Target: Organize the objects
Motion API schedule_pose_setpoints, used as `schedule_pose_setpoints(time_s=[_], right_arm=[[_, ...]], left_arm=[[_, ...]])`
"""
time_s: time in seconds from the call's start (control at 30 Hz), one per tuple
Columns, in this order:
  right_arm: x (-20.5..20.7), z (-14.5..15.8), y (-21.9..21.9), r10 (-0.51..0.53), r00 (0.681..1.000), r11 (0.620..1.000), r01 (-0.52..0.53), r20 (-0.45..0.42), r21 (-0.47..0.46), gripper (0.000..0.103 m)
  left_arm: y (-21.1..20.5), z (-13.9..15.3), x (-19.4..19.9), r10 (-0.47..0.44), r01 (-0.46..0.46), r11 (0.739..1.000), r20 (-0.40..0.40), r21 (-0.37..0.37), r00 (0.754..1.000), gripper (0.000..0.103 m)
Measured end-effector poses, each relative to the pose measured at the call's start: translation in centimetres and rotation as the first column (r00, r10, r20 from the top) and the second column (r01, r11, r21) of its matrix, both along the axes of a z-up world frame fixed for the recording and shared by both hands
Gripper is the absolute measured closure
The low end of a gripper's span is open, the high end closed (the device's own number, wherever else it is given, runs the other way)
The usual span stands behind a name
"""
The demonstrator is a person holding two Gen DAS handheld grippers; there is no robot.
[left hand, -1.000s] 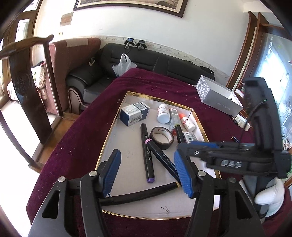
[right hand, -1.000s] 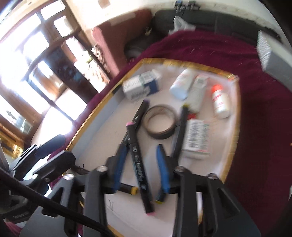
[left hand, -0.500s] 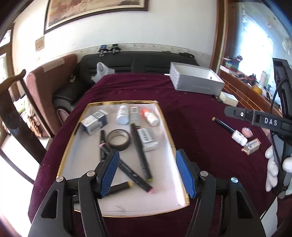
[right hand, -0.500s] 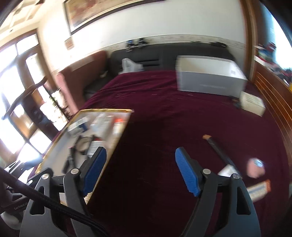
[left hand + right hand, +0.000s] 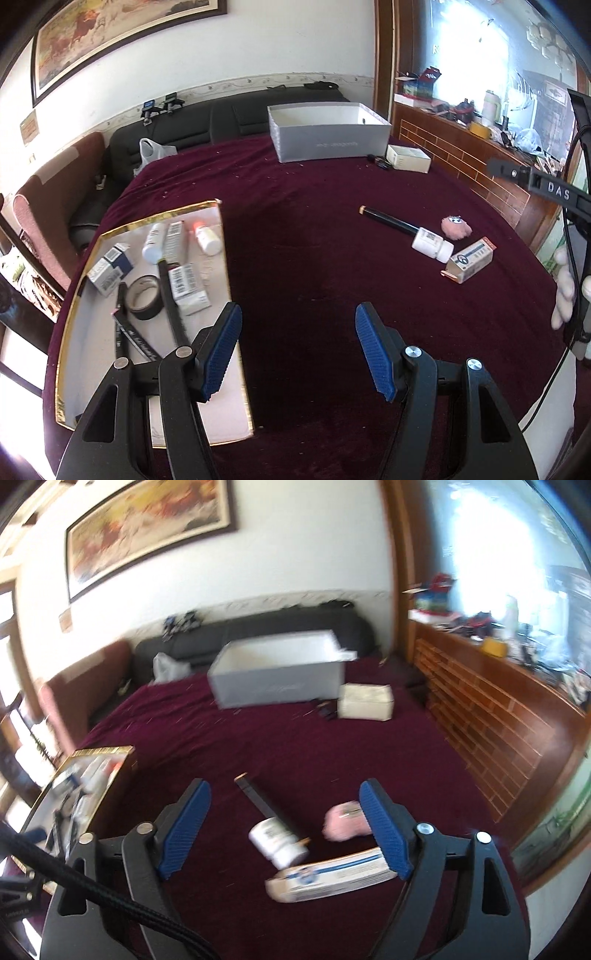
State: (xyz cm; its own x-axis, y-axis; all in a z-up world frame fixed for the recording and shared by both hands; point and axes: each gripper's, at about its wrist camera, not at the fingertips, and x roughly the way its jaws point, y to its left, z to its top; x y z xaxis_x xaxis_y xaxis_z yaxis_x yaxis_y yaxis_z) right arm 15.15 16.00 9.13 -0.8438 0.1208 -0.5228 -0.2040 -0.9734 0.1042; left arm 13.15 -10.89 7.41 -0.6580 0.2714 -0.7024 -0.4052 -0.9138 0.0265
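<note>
Most of the sorting is judged done. At the left, the gold-rimmed tray (image 5: 70, 325) is seen already loaded: two boxes, two small bottles, a tape roll (image 5: 144, 297) and dark markers lie inside it. Just right of the tray, the left gripper (image 5: 297, 350) is held partly open over bare maroon cloth (image 5: 295, 221), nothing between its pads. Well to the tray's right, four things are left loose on the cloth: a black marker (image 5: 391, 220), a white bottle (image 5: 432, 244) touching its end, a pink fluffy ball (image 5: 457, 226) and a small carton (image 5: 470, 260). Over that cluster the right gripper (image 5: 286, 830) is held, its jaws having just been opened wide and empty, the bottle (image 5: 279, 843) lying between them untouched. Beyond the tray, a grey box (image 5: 328, 133) stands open.
</note>
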Motion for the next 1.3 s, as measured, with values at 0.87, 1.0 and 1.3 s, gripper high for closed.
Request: schedule_pose_setpoints(time_s=[0.87, 1.0, 1.3], right_arm=[[-8.8, -8.9, -2.1, 0.436, 0.864, 0.795, -0.239, 0.252, -0.557, 0.015], [-7.4, -7.9, -1.1, 0.365, 0.896, 0.848, -0.207, 0.253, -0.489, 0.015], [-5.8, -7.8, 4.2, 0.243, 0.941, 0.850, -0.088, 0.237, -0.520, 0.015]], left_arm=[[-1.0, -2.7, -1.4, 0.020, -0.034, 0.995, 0.141, 0.096, 0.990, 0.045], [-0.1, -3.8, -2.3, 0.003, -0.032, 0.990, 0.207, 0.138, 0.978, 0.045], [5.3, -5.2, -5.5, -0.005, -0.062, 0.971, 0.279, 0.232, 0.960, 0.045]])
